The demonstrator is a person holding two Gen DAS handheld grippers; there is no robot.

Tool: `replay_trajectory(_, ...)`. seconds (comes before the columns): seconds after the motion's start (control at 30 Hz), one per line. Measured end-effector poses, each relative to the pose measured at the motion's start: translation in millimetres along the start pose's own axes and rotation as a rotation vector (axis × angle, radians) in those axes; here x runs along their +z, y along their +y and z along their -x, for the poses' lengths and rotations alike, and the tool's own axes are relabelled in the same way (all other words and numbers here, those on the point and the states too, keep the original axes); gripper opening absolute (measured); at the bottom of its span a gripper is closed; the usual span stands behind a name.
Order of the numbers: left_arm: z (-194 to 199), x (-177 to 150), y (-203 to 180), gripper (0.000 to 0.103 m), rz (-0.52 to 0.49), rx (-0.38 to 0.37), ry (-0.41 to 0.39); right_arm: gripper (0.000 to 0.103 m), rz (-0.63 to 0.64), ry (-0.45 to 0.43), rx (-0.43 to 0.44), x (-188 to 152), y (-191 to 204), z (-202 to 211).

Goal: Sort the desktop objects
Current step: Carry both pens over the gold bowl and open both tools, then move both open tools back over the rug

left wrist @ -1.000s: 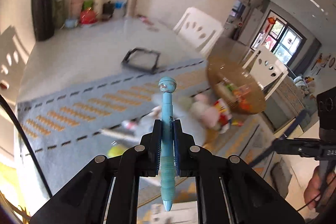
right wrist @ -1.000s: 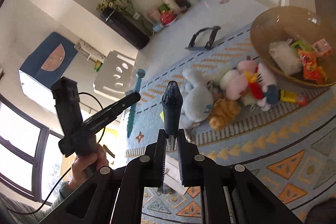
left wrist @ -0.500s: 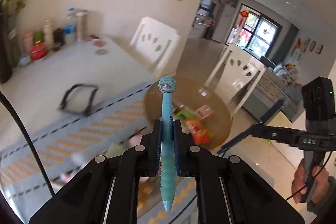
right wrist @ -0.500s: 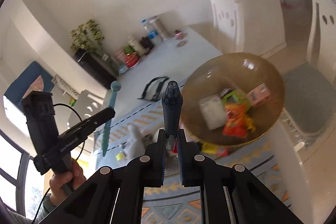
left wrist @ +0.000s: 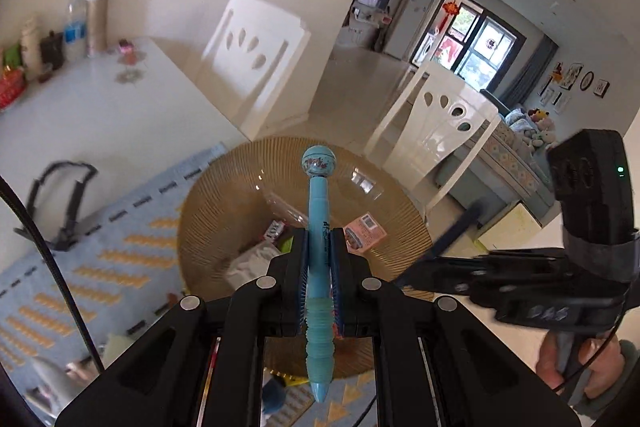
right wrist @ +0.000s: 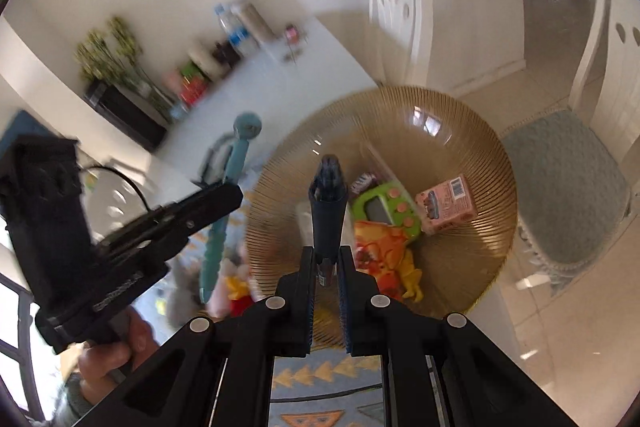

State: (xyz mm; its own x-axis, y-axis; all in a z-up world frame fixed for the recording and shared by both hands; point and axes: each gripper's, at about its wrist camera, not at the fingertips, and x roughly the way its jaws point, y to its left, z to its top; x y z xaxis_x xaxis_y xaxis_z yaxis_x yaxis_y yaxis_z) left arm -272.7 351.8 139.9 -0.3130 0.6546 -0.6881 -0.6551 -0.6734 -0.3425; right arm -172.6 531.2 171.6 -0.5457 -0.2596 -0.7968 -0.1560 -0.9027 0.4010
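Delivery step: both pens hover over the brown bowl [left wrist: 224, 195], which already holds a pink carton [left wrist: 365, 229] at its 2 o'clock side and other small things. The left gripper [left wrist: 319, 239] is clenched on the blue pen [left wrist: 318, 203], knob end toward 12 o'clock. The right gripper [right wrist: 325, 259] reaches in from 4 o'clock in the left view. Its jaws have just been easing apart with the dark pen [right wrist: 328, 211] between them, and I cannot tell whether the pads press it. Next, I judge, each pen needs releasing low over the bowl's middle, so that neither bounces out over the rim
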Motion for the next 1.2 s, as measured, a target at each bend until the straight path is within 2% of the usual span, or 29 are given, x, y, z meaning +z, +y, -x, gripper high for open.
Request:
replay_trajectory(0.03, -6, -1, 3, 0.018, 0.031, -0.006, 0.029, 0.027, 0.002, 0.027, -0.034, 4, -2, -11)
replay_trajectory(0.07, -11, -1, 8, 0.019, 0.072, -0.027, 0.056, 0.031, -0.017, 0.040, -0.046, 6, -6, -16)
replay_trajectory(0.1, -13, -4, 14, 0.020, 0.112, -0.053, 0.073, 0.032, -0.075, 0.046, -0.026, 7, -16, -19)
replay_trajectory(0.17, -8, -12, 25, 0.021, 0.175, -0.081, 0.072, 0.041, -0.141, 0.026, -0.010, 3, -28, -15)
replay_trajectory(0.27, 15, -28, 33, 0.021, 0.222, -0.091, 0.037, 0.043, -0.151, -0.009, -0.031, -9, -35, 1)
replay_trajectory(0.4, 58, -57, 45, 0.028, 0.277, -0.078, 0.000, 0.048, -0.149, -0.016, -0.008, -29, -25, 17)
replay_trajectory(0.53, 111, -99, 68, 0.033, 0.367, -0.016, -0.039, 0.048, -0.101, -0.011, 0.018, -53, 1, 28)
replay_trajectory(0.67, 162, -146, 101, 0.034, 0.456, 0.058, -0.053, 0.049, -0.053, 0.013, 0.047, -79, 34, 25)
replay_trajectory(0.87, 222, -220, 156, 0.035, 0.606, 0.195, -0.043, 0.052, 0.033, 0.139, 0.062, -127, 87, -13)
replay_trajectory(0.93, 234, -244, 169, 0.035, 0.653, 0.213, -0.038, 0.053, 0.074, 0.193, 0.057, -147, 103, -33)
replay_trajectory(1.07, 240, -271, 183, 0.035, 0.697, 0.218, -0.025, 0.053, 0.160, 0.257, -0.037, -186, 126, -72)
replay_trajectory(1.1, 237, -272, 184, 0.035, 0.696, 0.219, -0.019, 0.053, 0.202, 0.257, -0.093, -196, 133, -81)
replay_trajectory(1.2, 225, -271, 187, 0.035, 0.691, 0.237, -0.007, 0.053, 0.287, 0.231, -0.169, -212, 144, -91)
